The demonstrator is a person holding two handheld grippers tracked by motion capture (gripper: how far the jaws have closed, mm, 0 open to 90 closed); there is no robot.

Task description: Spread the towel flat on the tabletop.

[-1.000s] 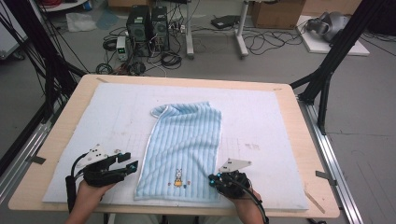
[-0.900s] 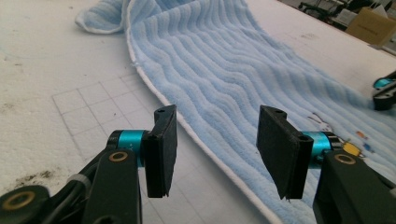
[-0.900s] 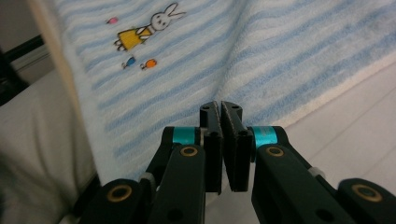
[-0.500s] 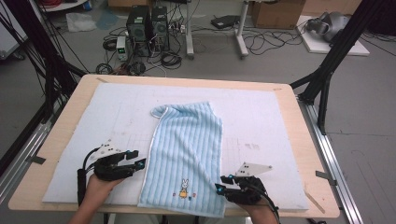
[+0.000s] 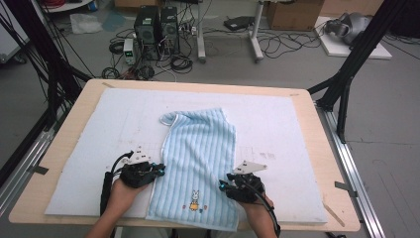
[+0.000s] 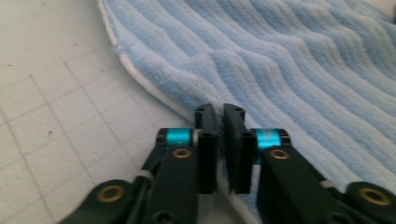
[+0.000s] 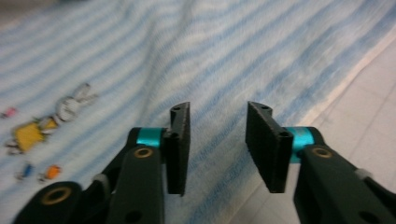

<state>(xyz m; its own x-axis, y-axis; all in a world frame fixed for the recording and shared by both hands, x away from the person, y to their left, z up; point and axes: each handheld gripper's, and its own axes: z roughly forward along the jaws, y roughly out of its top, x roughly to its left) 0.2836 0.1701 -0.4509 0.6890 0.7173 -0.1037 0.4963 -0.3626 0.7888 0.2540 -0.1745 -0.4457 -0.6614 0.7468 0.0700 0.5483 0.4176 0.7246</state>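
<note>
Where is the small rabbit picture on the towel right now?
In the high view, the rabbit picture sits near the blue striped towel's near edge, between the left gripper and right gripper.

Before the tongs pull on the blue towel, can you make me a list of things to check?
1. Left tongs pinching the towel's edge: ok, the jaws have just closed, with a ridge of blue cloth bunched at their tips.
2. Right tongs holding the towel: not ok, the jaws have been closing but stand apart over the stripes, pressing nothing.
3. Both tongs on opposite long edges: ok, seen in the high view, left and right.
4. Towel lying flat: not ok, the far end is folded over and wrinkled.
5. Towel fully on the white mat: not ok, its near end hangs past the mat's front edge.
</note>
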